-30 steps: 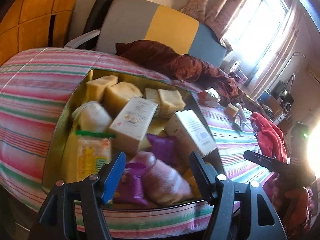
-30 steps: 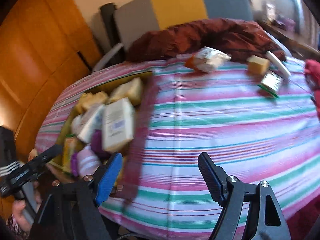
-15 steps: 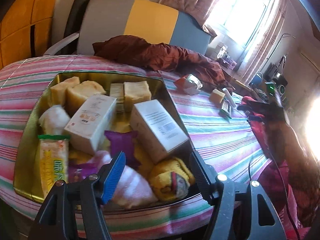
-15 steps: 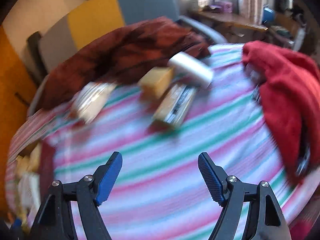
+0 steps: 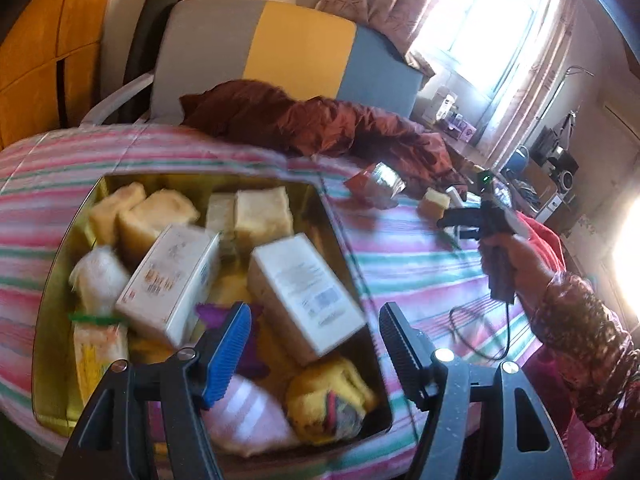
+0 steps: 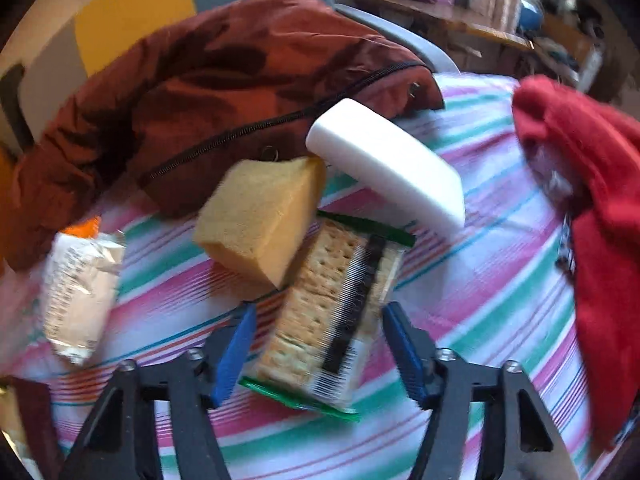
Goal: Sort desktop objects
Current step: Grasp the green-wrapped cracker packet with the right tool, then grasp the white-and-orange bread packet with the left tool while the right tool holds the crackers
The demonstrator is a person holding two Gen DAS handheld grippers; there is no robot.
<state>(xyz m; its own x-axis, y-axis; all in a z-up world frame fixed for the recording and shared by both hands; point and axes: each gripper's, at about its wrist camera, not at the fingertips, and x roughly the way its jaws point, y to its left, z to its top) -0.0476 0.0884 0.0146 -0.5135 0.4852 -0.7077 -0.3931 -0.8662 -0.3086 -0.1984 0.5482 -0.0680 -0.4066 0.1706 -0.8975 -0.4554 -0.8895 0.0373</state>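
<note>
My right gripper (image 6: 320, 354) is open, its jaws on either side of a clear cracker packet (image 6: 334, 312) with green ends lying on the striped cloth. A yellow sponge (image 6: 260, 210), a white block (image 6: 384, 164) and a silver snack bag (image 6: 78, 292) lie close around it. My left gripper (image 5: 316, 350) is open and empty above a gold tray (image 5: 52, 280) packed with white boxes (image 5: 304, 294), sponges, a pink sock and a yellow plush. The right gripper also shows in the left wrist view (image 5: 460, 224), over the loose items at the right.
A dark red jacket (image 6: 208, 76) lies at the back of the table. A red cloth (image 6: 596, 208) lies at the right. A grey and yellow chair (image 5: 256, 52) stands behind the table. A black cable (image 5: 480, 328) trails over the cloth.
My right gripper has swung from the tray side across the table and closed in on the cracker packet. My left gripper has stayed over the tray, shifting slightly.
</note>
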